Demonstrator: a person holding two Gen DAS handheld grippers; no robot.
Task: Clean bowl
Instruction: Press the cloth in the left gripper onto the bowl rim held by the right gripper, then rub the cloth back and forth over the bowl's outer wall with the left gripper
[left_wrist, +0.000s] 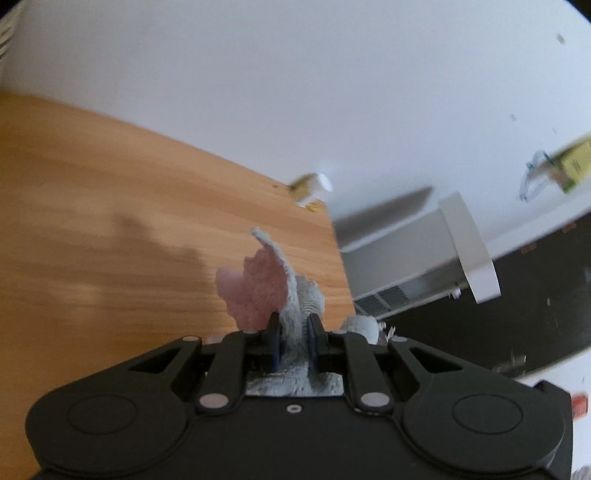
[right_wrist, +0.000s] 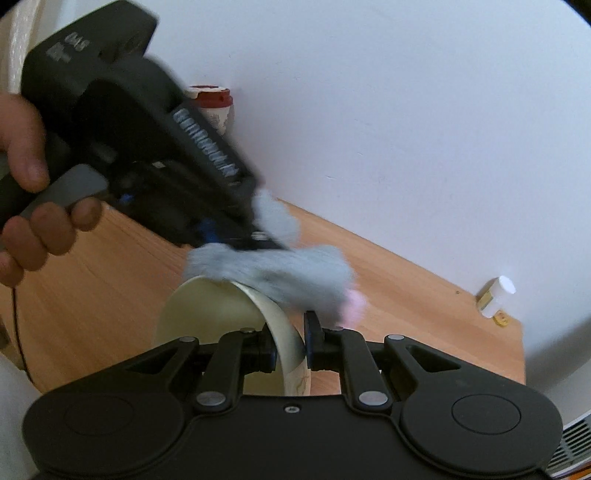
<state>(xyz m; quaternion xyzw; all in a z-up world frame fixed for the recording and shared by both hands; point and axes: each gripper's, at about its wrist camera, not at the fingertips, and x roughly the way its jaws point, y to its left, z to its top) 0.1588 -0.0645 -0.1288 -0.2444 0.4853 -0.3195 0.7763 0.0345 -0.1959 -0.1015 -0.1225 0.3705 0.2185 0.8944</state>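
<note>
My left hand-held gripper (right_wrist: 258, 236) pinches a grey-pink cloth (right_wrist: 295, 273) against the bowl (right_wrist: 221, 314) rim; my right hand-held gripper (right_wrist: 290, 345) clamps the bowl wall; a white bottle (right_wrist: 496, 297) lies beyond on the counter (right_wrist: 406, 288).

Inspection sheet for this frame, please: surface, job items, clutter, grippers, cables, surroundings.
Surface: wooden table, bare where visible.
Job's things: cream bowl, tilted; grey and pink cloth against its rim.
Clutter: white-capped bottle on its side at the table's far edge; red-lidded cup by the wall.
Grippers: left gripper shut on cloth; right gripper shut on bowl's wall.
Cables: thin dark cord below the hand.
Surroundings: white wall; white radiator.
</note>
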